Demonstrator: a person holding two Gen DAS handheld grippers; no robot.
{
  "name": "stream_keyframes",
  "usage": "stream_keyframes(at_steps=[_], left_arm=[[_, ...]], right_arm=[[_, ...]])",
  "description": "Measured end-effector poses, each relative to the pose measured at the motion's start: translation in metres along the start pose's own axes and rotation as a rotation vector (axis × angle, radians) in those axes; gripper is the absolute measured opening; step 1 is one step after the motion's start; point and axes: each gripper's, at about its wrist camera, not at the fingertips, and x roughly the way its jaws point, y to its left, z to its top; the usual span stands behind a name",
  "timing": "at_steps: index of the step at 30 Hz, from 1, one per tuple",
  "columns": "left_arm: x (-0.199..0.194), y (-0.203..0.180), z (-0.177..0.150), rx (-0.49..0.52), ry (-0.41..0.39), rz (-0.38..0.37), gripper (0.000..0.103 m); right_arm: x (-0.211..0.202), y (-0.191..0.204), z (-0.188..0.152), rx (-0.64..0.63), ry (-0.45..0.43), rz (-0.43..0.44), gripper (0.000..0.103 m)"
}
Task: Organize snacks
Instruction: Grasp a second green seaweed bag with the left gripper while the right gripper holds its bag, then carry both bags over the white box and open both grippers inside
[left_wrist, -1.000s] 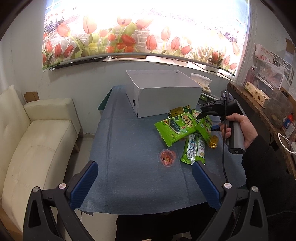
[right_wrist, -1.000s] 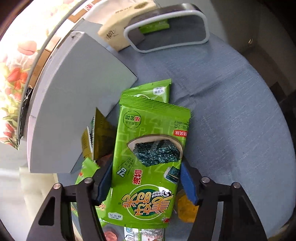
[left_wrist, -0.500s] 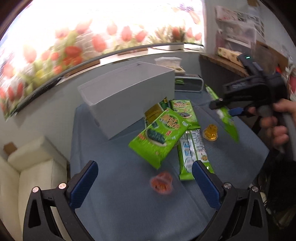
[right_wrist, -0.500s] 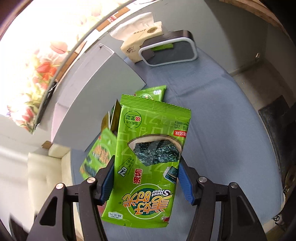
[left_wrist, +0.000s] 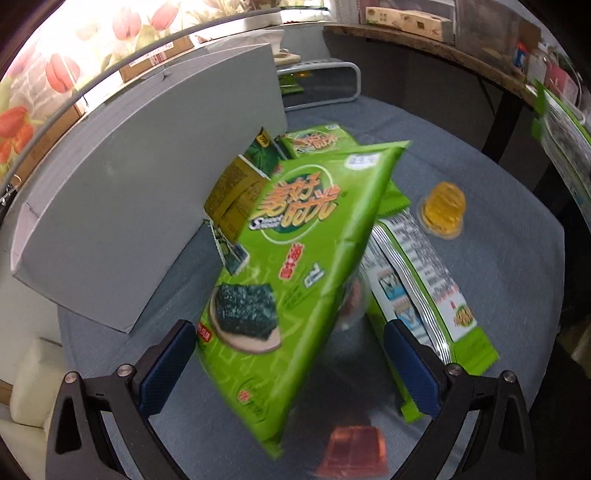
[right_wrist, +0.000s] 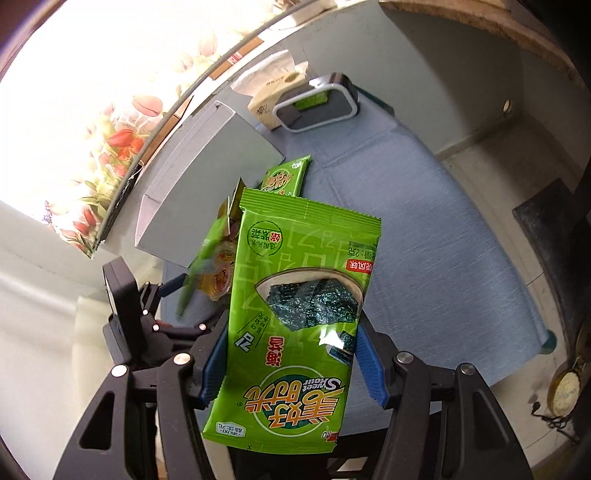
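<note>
Right gripper is clamped on a green seaweed pack, blue pads pinching its two side edges so it hangs flat and clear of the blue-grey table, I'd guess ready to go into the grey box at the far left. Left gripper has its jaws wide apart with nothing gripped; a second green pack sits propped against the box between them, looks like the next pick. More snacks on the table: a silver-striped packet and an orange jelly cup. The reddish thing at the near edge is too blurred to identify, and the inside of the box is hidden
</note>
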Motion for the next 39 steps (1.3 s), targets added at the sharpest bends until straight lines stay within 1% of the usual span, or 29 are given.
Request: stream_keyframes(at_steps=[4,5,8,9,11,13,18,22,27,30,31,32,35,37,39], left_arm=[[-0.008,0.008,0.002,-0.023,-0.017,-0.022,0.103],[-0.008,0.010,0.003,-0.022,-0.008,-0.026,0.099],[-0.007,0.009,0.003,0.020,0.013,-0.025,0.095],[-0.007,0.009,0.003,0.033,0.023,-0.033,0.090],[-0.006,0.013,0.007,0.042,0.031,-0.041,0.088],[-0.007,0.016,0.009,0.029,0.030,-0.074,0.087],[-0.017,0.014,0.006,0.015,-0.016,-0.087,0.086],[-0.039,0.014,-0.001,-0.025,-0.083,-0.074,0.086],[-0.082,0.019,-0.010,-0.148,-0.180,-0.042,0.086],[-0.109,0.030,-0.012,-0.295,-0.246,-0.012,0.086],[-0.118,0.037,-0.011,-0.375,-0.272,0.037,0.086],[-0.121,0.044,-0.009,-0.433,-0.281,0.059,0.086],[-0.135,0.071,0.001,-0.611,-0.328,0.077,0.086],[-0.140,0.089,0.015,-0.672,-0.357,0.095,0.086],[-0.144,0.110,0.029,-0.720,-0.378,0.129,0.086]], right_arm=[[-0.004,0.001,-0.002,-0.004,-0.013,0.008,0.066],[-0.004,0.002,-0.002,-0.003,-0.015,0.010,0.066],[-0.004,0.005,-0.002,-0.012,-0.015,0.017,0.066],[-0.005,0.006,-0.003,-0.015,-0.017,0.016,0.066],[-0.004,0.007,-0.004,-0.019,-0.020,0.014,0.066],[-0.005,0.008,-0.004,-0.021,-0.021,0.015,0.066],[-0.006,0.007,-0.005,-0.018,-0.019,0.011,0.066],[-0.009,0.013,-0.003,-0.039,-0.028,0.008,0.066],[-0.011,0.032,0.007,-0.102,-0.051,0.021,0.066],[-0.003,0.051,0.025,-0.158,-0.067,0.021,0.066],[0.000,0.058,0.032,-0.178,-0.074,0.022,0.066],[0.004,0.067,0.041,-0.203,-0.081,0.026,0.066],[0.020,0.092,0.071,-0.271,-0.096,0.048,0.066],[0.032,0.110,0.095,-0.307,-0.101,0.044,0.066],[0.045,0.130,0.121,-0.357,-0.105,0.065,0.066]])
